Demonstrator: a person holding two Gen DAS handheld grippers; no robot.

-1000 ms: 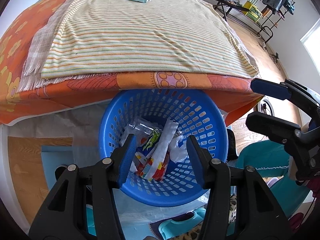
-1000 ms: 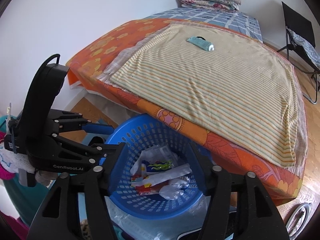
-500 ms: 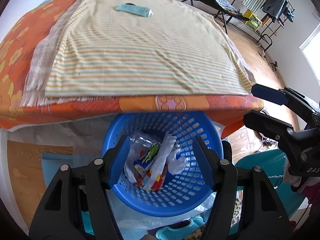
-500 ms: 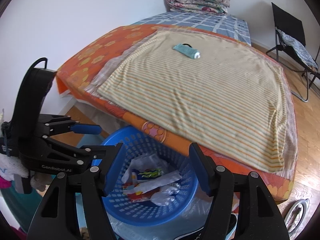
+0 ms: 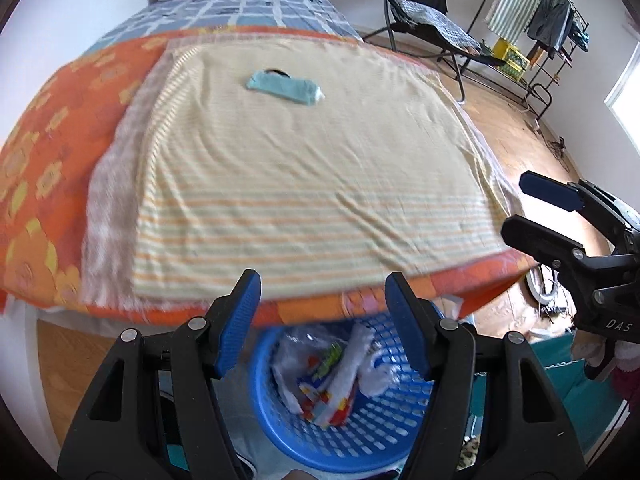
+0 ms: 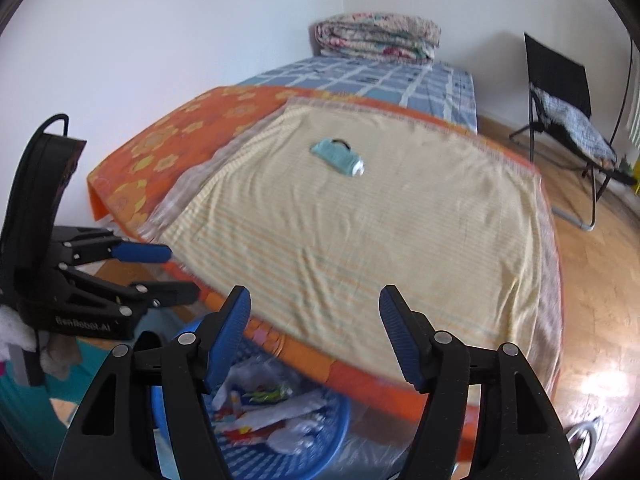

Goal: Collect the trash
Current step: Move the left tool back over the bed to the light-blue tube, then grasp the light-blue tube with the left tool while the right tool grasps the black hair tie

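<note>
A light blue wrapper [image 5: 284, 87] lies far back on the striped cloth [image 5: 304, 184] covering the bed; it also shows in the right wrist view [image 6: 338, 157]. A blue basket [image 5: 360, 436] with several crumpled wrappers [image 5: 332, 372] stands on the floor below the bed's near edge, also in the right wrist view [image 6: 320, 452]. My left gripper [image 5: 322, 332] is open and empty above the basket. My right gripper [image 6: 316, 332] is open and empty beside it, over the bed's edge, and shows at the right of the left wrist view [image 5: 532, 216].
An orange flowered sheet [image 5: 48, 152] lies under the striped cloth. Folded quilts [image 6: 378, 36] sit at the bed's far end. A black folding chair [image 6: 560, 92] and a clothes rack [image 5: 536, 20] stand on the wooden floor at right.
Both grippers have lifted and tilted up from the basket toward the bed. The basket has dropped low in both views and the blue wrapper sits nearer the middle.
</note>
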